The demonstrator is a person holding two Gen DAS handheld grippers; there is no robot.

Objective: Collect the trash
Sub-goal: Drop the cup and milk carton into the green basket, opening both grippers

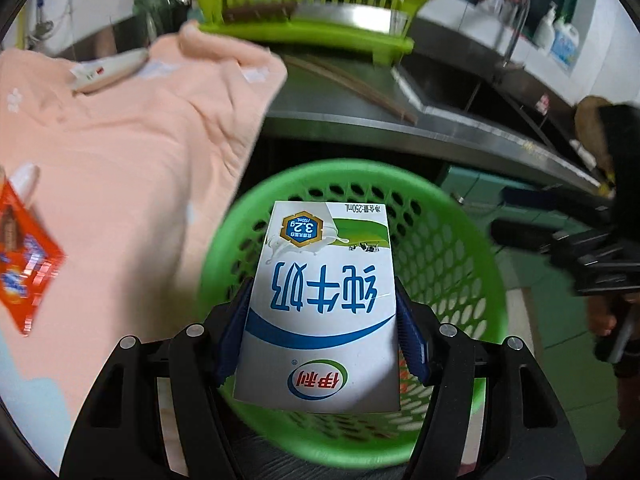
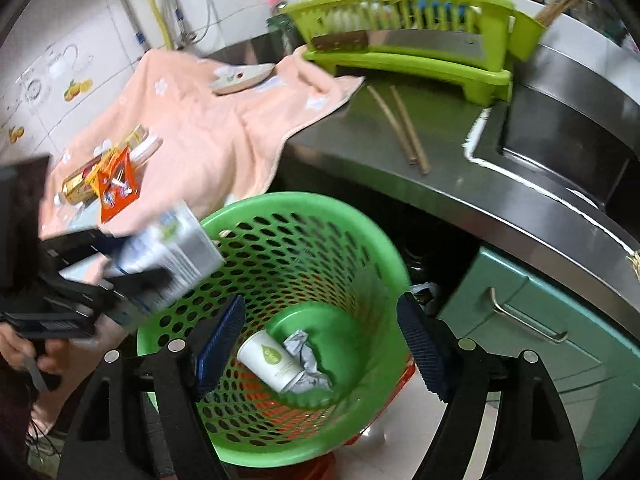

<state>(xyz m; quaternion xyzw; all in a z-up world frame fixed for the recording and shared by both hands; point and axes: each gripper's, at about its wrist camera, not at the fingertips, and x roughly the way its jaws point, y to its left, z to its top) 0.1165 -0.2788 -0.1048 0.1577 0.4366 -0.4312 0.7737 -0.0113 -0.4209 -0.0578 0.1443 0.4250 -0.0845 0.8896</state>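
Observation:
My left gripper (image 1: pixel 320 300) is shut on a white and blue milk carton (image 1: pixel 320 304), its blue pads pressing both sides. It holds the carton tilted over the mouth of a green perforated trash basket (image 1: pixel 472 216). In the right wrist view the same carton (image 2: pixel 172 256) hangs over the basket's left rim (image 2: pixel 304 204). My right gripper (image 2: pixel 322 302) is open above the basket with nothing between its fingers. A white paper cup (image 2: pixel 272 360) and crumpled paper (image 2: pixel 308 356) lie at the basket's bottom. A red snack wrapper (image 2: pixel 118 190) and other packets rest on a peach towel (image 2: pixel 208 140).
The basket stands on the floor against a steel counter (image 2: pixel 360 128) and a teal cabinet drawer (image 2: pixel 520 312). On the counter are a lime dish rack (image 2: pixel 408 40), two chopsticks (image 2: pixel 400 128), a small dish (image 2: pixel 244 76) and a sink (image 2: pixel 560 128). A person's hand (image 2: pixel 24 352) grips the left tool.

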